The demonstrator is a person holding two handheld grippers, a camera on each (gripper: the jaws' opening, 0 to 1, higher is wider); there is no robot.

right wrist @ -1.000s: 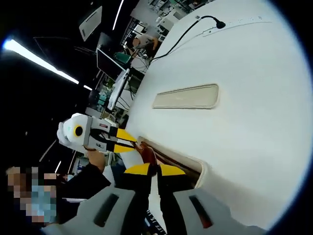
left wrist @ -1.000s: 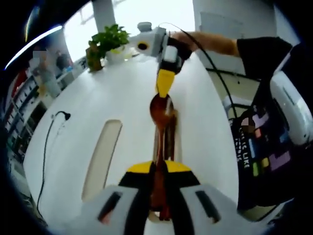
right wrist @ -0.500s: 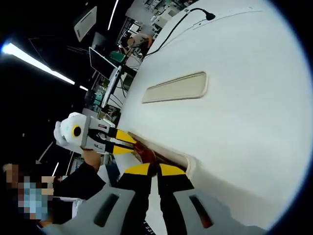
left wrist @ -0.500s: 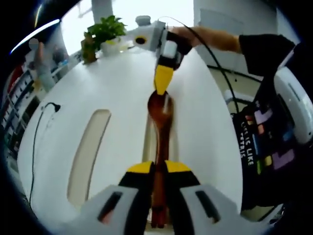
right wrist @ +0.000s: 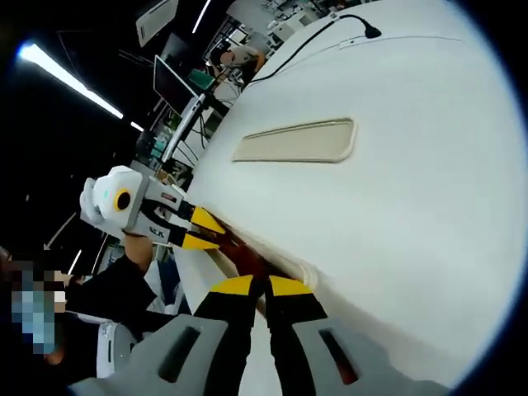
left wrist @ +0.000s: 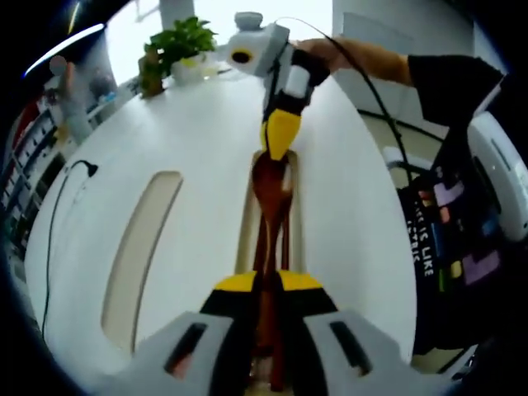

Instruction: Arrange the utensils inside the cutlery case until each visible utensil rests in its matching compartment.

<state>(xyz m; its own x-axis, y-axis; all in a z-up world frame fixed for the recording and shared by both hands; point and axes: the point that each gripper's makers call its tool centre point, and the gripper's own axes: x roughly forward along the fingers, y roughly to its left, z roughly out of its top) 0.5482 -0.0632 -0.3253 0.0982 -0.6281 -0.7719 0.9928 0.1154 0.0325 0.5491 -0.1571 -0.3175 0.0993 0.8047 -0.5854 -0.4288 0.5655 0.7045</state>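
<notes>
A brown wooden spoon (left wrist: 271, 186) lies lengthwise over a long beige cutlery case (left wrist: 246, 227) on the white table (left wrist: 190, 132). My left gripper (left wrist: 266, 285) is shut on its handle. My right gripper (left wrist: 280, 142) comes in from the far side with its yellow tips closed on the tip of the bowl. In the right gripper view, my right gripper (right wrist: 252, 287) pinches the spoon (right wrist: 246, 262) at the case's rim (right wrist: 304, 272), and the left gripper (right wrist: 196, 231) holds the other end. Another dark utensil seems to lie in that case beneath the spoon. A second beige case (left wrist: 136, 247) (right wrist: 297, 140) lies empty beside it.
A potted plant (left wrist: 181, 51) stands at the table's far edge. A black cable (left wrist: 58, 206) (right wrist: 318, 35) trails over the table beyond the empty case. A person in a dark printed shirt (left wrist: 450, 223) stands close to the table's right edge.
Both grippers have kept their hold on the spoon. The right gripper looks slightly nearer in the left gripper view. Both cameras have shifted a little.
</notes>
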